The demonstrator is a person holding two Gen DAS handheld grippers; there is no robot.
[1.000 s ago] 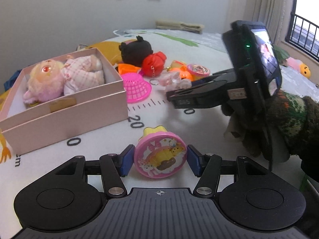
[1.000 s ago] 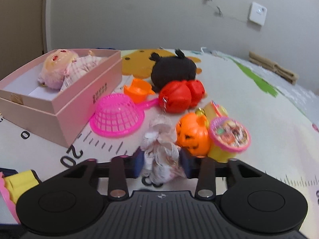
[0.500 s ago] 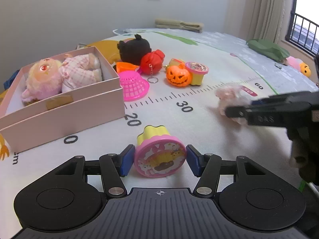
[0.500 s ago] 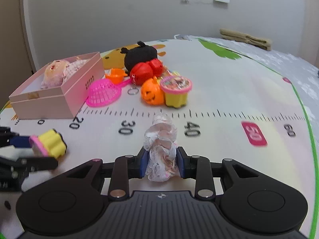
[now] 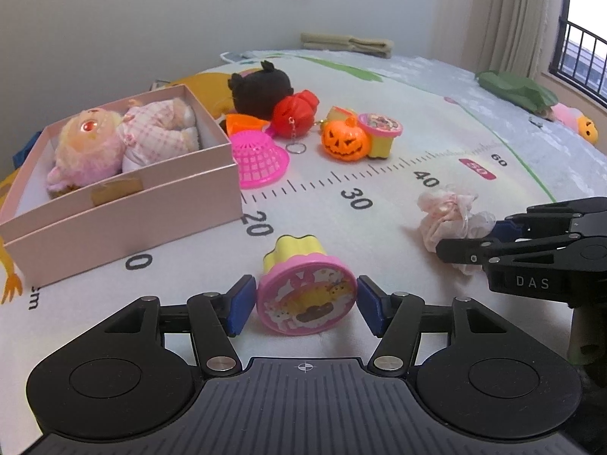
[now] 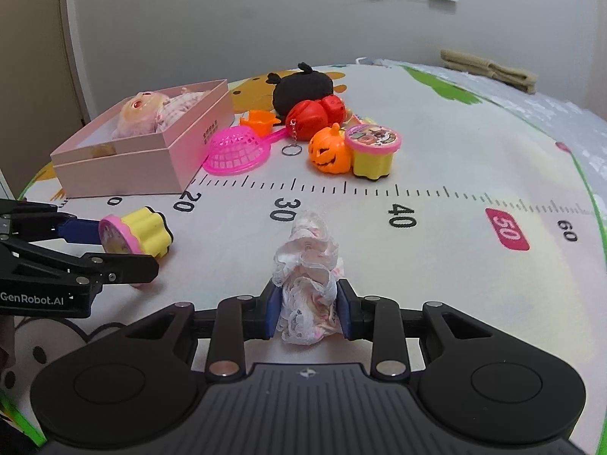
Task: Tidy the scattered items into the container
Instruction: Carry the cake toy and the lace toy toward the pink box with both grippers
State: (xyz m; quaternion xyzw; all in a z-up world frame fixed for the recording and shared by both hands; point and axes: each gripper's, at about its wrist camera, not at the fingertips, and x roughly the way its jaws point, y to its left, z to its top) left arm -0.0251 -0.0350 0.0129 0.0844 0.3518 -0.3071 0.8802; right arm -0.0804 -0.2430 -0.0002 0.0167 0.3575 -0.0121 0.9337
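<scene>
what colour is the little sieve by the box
Bright pink sieve, clearest in the right wrist view.

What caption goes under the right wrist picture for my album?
Right gripper holds a lacy cloth bundle over the play mat.

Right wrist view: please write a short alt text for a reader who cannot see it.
The right gripper is shut on a crumpled lace cloth above a play mat printed with a ruler. At left, the left gripper flanks a yellow tub with a pink lid. Behind, a pink box holds a doll, beside scattered toys.
</scene>
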